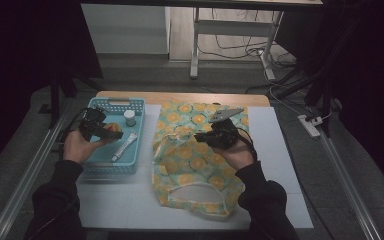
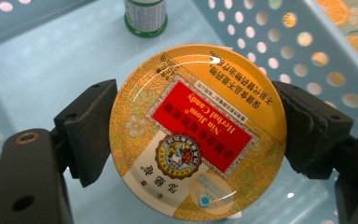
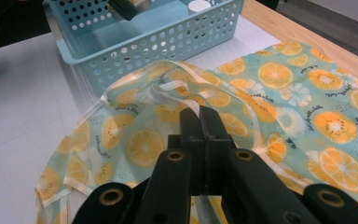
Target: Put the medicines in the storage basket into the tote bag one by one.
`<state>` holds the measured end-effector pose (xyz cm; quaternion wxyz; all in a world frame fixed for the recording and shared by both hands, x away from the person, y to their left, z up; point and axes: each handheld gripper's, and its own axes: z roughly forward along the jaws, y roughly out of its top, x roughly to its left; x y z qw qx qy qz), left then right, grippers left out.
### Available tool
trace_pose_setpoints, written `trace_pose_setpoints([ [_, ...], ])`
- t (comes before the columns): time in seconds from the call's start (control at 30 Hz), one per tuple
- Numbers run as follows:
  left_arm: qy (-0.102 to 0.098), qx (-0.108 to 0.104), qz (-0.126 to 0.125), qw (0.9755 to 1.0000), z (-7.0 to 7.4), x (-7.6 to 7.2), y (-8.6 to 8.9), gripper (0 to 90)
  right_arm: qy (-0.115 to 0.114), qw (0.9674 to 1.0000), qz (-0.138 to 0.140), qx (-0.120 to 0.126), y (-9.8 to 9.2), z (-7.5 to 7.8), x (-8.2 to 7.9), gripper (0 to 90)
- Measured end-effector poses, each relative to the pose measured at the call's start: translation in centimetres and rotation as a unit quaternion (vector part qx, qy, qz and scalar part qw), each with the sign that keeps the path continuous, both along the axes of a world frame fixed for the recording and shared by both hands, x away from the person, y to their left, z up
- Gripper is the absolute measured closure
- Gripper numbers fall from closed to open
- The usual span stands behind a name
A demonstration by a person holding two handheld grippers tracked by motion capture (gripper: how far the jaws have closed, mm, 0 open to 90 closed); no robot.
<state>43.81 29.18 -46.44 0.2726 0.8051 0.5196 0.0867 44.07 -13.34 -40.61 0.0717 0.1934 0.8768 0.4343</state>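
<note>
Yellow round candy tin (image 2: 198, 133) with red label, clamped between fingers (image 2: 91, 130).

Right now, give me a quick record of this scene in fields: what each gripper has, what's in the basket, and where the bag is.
left gripper: shut on the round candy tin, held over the blue basket
right gripper: shut on the bag's white-trimmed edge
fruit-print bag: lying on the white mat, to the right of the basket
in the basket: a small white-capped bottle and a tube
table: wooden edge beyond the mat
</note>
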Motion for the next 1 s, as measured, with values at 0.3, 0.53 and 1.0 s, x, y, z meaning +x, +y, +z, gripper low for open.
trace_pose_setpoints([
  [0.3, -0.012, -0.017, -0.024, 0.9995, 0.9, -1.5, -1.1, 20.2, -0.004, 1.0000, -0.002, 0.004, -0.1, 0.1, 0.0, 90.0],
  [0.53, -0.023, -0.017, -0.043, 0.9987, 1.8, -2.4, -2.0, 20.2, -0.004, 1.0000, -0.003, 0.004, -0.1, 0.1, 0.0, 90.0],
  [1.0, -0.040, -0.024, -0.072, 0.9963, 2.8, -4.5, -3.5, 20.2, -0.005, 1.0000, -0.004, 0.004, -0.1, 0.0, 0.0, 90.0],
])
